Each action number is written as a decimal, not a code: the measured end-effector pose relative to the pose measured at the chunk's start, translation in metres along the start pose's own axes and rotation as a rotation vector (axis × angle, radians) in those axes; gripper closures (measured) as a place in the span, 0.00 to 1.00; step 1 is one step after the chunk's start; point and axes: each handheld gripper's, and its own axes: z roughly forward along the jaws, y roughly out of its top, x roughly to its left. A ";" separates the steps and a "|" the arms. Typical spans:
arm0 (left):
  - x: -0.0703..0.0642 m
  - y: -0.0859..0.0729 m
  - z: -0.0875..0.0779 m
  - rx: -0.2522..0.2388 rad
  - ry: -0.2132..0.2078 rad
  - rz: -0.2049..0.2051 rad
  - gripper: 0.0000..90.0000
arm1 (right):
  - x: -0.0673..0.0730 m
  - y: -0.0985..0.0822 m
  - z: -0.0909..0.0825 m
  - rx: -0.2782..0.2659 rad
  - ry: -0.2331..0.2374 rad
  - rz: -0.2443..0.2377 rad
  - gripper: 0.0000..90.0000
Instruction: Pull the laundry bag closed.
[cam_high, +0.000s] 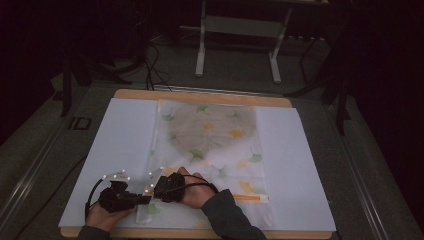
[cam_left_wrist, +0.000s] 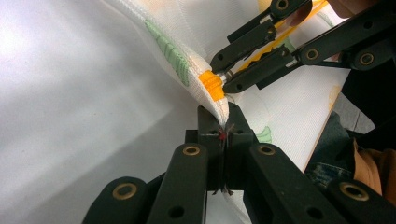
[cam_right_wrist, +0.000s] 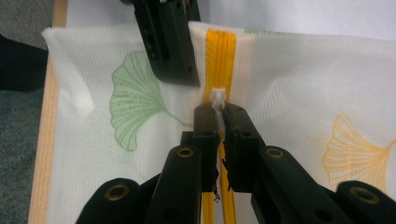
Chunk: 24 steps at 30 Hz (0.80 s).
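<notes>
At the near left of the desk (cam_high: 300, 150), our left tongs (cam_left_wrist: 223, 122) pinch the mesh bag (cam_right_wrist: 289, 74) corner beside the orange zipper (cam_right_wrist: 220, 60). Our right tongs (cam_right_wrist: 218, 112) clamp what looks like its white pull (cam_right_wrist: 217, 97). If we tug too hard, the small tab may slip out, or the mesh may bunch farther along and jam.

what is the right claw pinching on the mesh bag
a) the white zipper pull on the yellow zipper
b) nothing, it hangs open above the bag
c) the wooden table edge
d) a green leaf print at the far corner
a: in the right gripper view the right claw is shut on the small white zipper pull, which sits on the yellow zipper of the mesh bag.
</notes>
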 end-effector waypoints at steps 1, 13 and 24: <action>0.000 0.000 0.000 0.001 0.000 0.001 0.99 | 0.001 0.000 0.000 0.006 -0.002 -0.001 0.94; 0.001 -0.001 -0.001 -0.009 -0.006 -0.003 0.99 | 0.004 -0.006 -0.003 0.058 -0.019 -0.014 0.94; 0.001 -0.001 -0.001 -0.008 -0.006 0.002 0.99 | 0.006 -0.010 -0.008 0.080 -0.023 -0.016 0.94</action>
